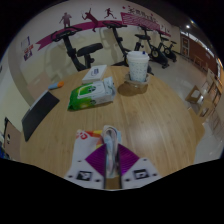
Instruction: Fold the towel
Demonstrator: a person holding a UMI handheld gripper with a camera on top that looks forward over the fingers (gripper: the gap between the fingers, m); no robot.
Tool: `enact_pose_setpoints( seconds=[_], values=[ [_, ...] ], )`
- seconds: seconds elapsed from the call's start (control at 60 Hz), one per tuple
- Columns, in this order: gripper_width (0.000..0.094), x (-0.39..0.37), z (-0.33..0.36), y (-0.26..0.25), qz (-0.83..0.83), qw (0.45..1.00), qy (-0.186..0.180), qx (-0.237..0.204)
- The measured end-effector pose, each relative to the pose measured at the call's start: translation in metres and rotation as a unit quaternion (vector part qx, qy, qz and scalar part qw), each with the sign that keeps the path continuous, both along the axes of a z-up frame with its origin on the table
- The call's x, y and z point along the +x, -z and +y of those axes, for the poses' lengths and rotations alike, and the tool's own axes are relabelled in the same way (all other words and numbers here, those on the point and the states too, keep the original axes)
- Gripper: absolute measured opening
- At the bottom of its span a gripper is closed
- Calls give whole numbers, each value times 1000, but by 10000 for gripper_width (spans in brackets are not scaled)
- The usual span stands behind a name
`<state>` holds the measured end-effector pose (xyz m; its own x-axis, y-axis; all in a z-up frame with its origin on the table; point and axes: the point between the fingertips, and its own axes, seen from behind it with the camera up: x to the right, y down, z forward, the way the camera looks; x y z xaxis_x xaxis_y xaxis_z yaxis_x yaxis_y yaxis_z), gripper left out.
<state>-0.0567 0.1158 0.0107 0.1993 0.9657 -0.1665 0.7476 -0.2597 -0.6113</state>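
Since the hand-held gripper point(108, 160) pinches only a thin ridge of the white towel point(108, 137) over the wooden counter point(150, 115), the fabric may slip out mid-fold.

The gripper point(109, 152) points forward, its jaws drawn together, purple pads point(100, 158) nearly meeting.

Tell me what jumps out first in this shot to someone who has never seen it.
First, the gripper, its fingers closed on a strip of pale cloth that stands up between the purple pads. Beyond it on the wooden table lie a green and white packet and, further back, a white bucket. Exercise machines line the far wall.
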Motion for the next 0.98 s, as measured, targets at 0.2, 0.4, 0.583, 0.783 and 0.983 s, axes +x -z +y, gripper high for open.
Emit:
enact_pose_setpoints(
  seconds=[0.2, 0.4, 0.583, 0.783, 0.983],
  values=[
    [852, 27, 28, -38, 15, 998, 5, 59],
    [845, 112, 34, -147, 38, 994, 0, 100],
    [858, 202, 36, -209, 38, 993, 13, 115],
    [858, 246, 45, -228, 49, 991, 24, 121],
    [855, 267, 49, -224, 47, 992, 16, 120]
  ],
)
